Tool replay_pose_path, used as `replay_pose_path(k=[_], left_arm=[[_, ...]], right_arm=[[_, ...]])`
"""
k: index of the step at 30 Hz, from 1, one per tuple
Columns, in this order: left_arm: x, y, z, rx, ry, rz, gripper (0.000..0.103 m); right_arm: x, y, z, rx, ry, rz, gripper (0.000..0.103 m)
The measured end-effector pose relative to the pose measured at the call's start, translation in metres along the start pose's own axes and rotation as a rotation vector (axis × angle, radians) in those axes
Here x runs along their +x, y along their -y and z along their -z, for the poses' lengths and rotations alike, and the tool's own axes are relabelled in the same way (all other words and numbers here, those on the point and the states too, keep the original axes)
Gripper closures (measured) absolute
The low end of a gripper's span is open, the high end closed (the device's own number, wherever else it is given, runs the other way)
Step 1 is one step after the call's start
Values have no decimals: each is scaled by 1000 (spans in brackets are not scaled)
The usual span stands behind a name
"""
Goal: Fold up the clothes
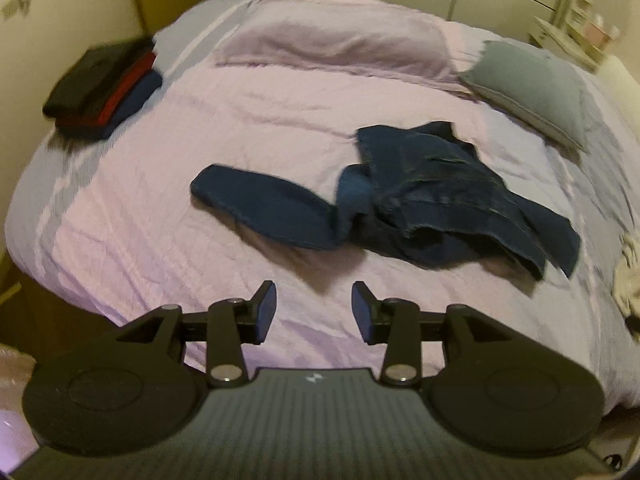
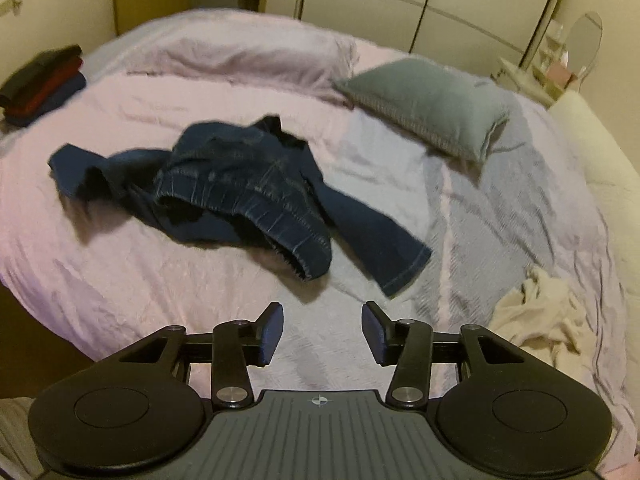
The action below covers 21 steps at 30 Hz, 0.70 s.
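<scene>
Three folded clothes stacked upper left; jeans crumpled mid-frame, cream garment lower right, both unfolded; left gripper and right gripper fingers wide, empty.

Dark blue jeans crumpled mid-bed, unfolded.

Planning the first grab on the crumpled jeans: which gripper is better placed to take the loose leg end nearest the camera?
Probably the right gripper. It is open and empty, and the jeans' hemmed leg end lies just beyond it. In the left gripper's view, that end sits far to the side.
</scene>
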<state>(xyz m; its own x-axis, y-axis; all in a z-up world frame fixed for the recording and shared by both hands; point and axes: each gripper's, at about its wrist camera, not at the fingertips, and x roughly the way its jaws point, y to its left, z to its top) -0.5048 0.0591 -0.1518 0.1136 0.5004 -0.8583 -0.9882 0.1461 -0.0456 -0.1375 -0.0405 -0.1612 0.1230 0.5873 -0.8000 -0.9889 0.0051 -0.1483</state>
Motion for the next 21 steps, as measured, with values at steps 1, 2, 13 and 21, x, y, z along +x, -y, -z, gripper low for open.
replay_pose_path(k=[1,2,13,21], left_arm=[[9,-10,-7,-1,-8,5,66],[19,-20,-15,1,-15,9,66],[105,-91,-90,84,-52,37,62],[145,-91,-72,-33,-128,6,58]], right_arm=[[8,-5,-3,1,-16,8,55],[15,-14,-8,-1,-31,16,55],[96,-91,-53,-79,-123,198,38],[165,-94,-31,-348,-146,300,36]])
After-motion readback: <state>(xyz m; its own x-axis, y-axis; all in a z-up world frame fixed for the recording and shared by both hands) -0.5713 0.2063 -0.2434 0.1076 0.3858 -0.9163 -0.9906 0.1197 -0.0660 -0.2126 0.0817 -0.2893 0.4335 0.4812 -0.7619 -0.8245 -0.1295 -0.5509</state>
